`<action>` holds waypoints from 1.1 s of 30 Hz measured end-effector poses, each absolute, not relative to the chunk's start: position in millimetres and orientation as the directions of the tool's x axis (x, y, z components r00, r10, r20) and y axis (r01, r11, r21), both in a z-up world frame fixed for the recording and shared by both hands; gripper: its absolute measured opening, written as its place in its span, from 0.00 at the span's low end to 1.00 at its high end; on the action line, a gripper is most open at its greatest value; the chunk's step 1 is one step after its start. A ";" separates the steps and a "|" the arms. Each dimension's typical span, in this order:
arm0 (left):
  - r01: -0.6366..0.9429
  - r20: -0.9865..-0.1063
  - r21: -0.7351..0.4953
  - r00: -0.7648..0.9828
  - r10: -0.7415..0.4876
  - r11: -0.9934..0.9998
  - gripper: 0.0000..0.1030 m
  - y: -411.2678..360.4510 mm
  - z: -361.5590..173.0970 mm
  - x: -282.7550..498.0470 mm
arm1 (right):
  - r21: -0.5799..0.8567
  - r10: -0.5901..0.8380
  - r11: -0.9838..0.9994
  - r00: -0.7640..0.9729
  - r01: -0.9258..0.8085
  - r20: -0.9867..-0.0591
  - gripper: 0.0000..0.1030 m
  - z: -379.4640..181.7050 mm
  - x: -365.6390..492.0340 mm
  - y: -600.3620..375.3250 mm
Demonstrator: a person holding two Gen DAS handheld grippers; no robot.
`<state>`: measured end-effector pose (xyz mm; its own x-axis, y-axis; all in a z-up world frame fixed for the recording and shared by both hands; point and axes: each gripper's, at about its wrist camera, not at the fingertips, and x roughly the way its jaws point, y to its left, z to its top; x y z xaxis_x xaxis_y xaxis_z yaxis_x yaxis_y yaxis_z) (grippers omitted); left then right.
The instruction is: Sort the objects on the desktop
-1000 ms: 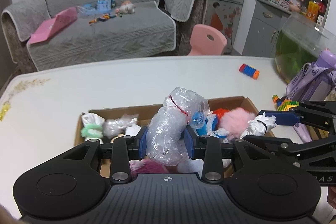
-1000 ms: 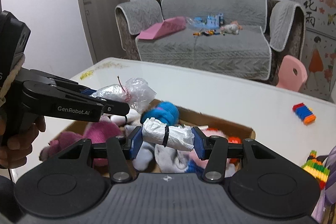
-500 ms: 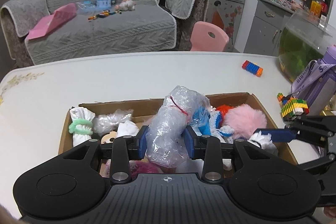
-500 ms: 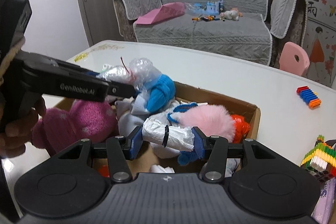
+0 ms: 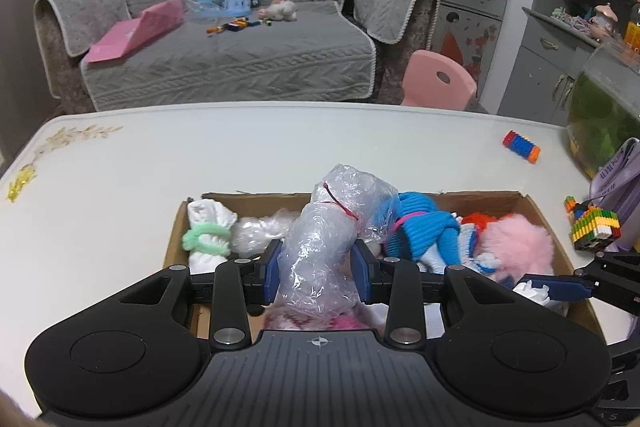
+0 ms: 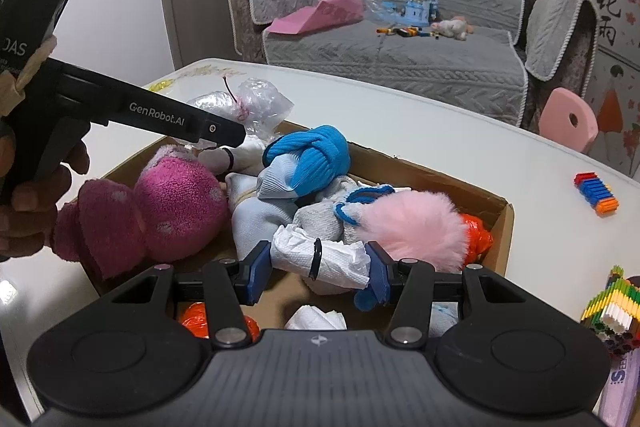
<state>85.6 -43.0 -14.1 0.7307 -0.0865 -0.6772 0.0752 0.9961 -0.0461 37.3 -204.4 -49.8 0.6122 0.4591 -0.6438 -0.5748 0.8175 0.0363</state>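
Left tongs were clamped on a crinkly clear bag tied with a red band, held over the box. Right tongs were clamped on a white paper wad ringed by a black band, also over the box, near its right end.

Risks, as I read it:
- The bag was slick, soft film, pinched low with most of its bulk above the pads. It could squeeze out or flop sideways on any tilt.
- The wad was gripped at its ends, so it could buckle and drop early.
- The box was already heaped: pink plush, blue sock, pink pom, orange bag. A release onto the heap could roll off the rim onto the table.
- Both tongs worked over one box, close together; the left one's arm crossed the right view. A clash looked possible if both went down at once.

Surface: glossy white table with a yellow floral print at the far left corner. A block strip lay on it well right of the box and a block stack near the right edge.

Room: grey sofa with toys and a pink sheet behind the table, pink chair, a cabinet and green tank at the right.
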 end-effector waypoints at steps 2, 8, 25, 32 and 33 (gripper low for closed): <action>0.073 -0.687 -0.040 0.722 -0.081 0.997 0.42 -42.0 -17.3 87.7 | 0.028 0.454 0.816 0.611 -0.578 -0.648 0.46 -51.5 37.9 -202.2; 0.057 -0.726 -0.018 0.685 -0.052 0.998 0.67 -39.4 -30.8 91.5 | -0.041 0.421 0.807 0.621 -0.590 -0.661 0.50 -57.9 32.7 -196.2; 0.058 -0.713 0.030 0.701 -0.019 0.998 1.00 -46.5 12.9 54.6 | -0.112 0.416 0.791 0.663 -0.602 -0.622 0.92 -17.3 8.8 -191.7; 0.063 -0.733 0.009 0.679 -0.036 0.998 1.00 -46.7 37.4 29.0 | -0.113 0.409 0.802 0.676 -0.587 -0.613 0.99 10.9 -1.1 -194.4; 0.067 -0.731 0.009 0.681 -0.039 0.998 1.00 -47.4 40.4 24.0 | -0.112 0.409 0.802 0.677 -0.586 -0.612 0.99 15.0 -3.4 -195.4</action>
